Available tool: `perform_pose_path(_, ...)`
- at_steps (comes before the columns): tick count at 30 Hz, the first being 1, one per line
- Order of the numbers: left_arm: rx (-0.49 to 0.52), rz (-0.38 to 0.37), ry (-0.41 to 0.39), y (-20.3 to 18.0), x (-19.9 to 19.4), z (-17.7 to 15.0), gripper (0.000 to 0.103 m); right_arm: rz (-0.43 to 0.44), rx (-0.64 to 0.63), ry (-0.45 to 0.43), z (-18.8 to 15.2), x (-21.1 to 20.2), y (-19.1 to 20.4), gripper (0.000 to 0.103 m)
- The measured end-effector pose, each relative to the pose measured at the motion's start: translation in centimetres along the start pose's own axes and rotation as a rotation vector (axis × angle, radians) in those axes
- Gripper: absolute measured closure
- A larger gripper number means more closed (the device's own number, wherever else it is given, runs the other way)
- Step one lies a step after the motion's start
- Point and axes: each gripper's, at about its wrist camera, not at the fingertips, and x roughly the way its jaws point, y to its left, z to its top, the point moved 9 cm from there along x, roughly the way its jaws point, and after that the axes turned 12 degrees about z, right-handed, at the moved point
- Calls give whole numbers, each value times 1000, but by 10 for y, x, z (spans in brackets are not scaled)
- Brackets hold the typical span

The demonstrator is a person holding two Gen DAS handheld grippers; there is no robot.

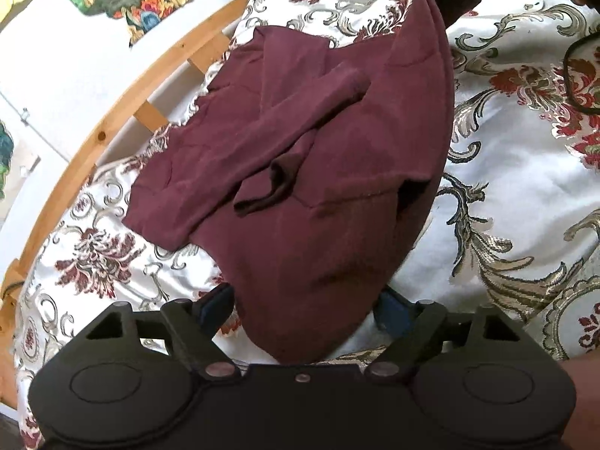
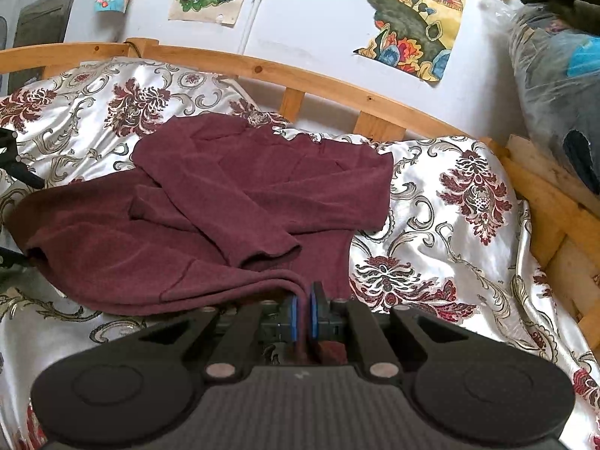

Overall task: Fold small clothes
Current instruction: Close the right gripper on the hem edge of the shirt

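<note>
Maroon sweater [image 2: 232, 202] edge pinched in right gripper [image 2: 303, 313] — left gripper [image 1: 307, 307] astride hem

Bright, soft daylight fills both views; the satin bedspread [image 2: 431, 202] shows glare patches toward 3 o'clock. Fisheye distortion bows the wooden bed rail [image 1: 112, 120] at 9 to 11 o'clock. Edges are slightly soft; shadows are faint.

Black left gripper [image 1: 305, 309], black right gripper [image 2: 303, 313] — blue-padded jaws, silver pivot screws
</note>
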Motion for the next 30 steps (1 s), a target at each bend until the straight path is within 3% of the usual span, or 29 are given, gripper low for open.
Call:
perform_pose_path(9,85,14,-60,-10,2,6,20,-8,11,1,0,1,-2,94)
perform_pose_path(10,86,6,-54,-12,3,6,22,-9,12,1,0,1,-2,94)
perform_pose_path(12,73,-26,-29,-15,5,6,37,-14,14,4,-1,1,-2,91)
perform_pose_path(14,60,-39,-17,-18,2,5,43,-30,15,6,-2,1,-4,86)
perform_pose_path(17,83,-9,-47,-19,-4,3,42,-37,27,5,-2,1,-6,85)
perform_pose_path(22,54,2,-22,-6,0,3,38,-45,23,-8,0,0,-7,87)
perform_pose_path(24,12,-28,0,3,4,3,38,-21,21,-14,1,1,-4,94)
perform_pose_path(30,-87,-116,39,8,6,4,26,62,149,-70,17,7,-16,94)
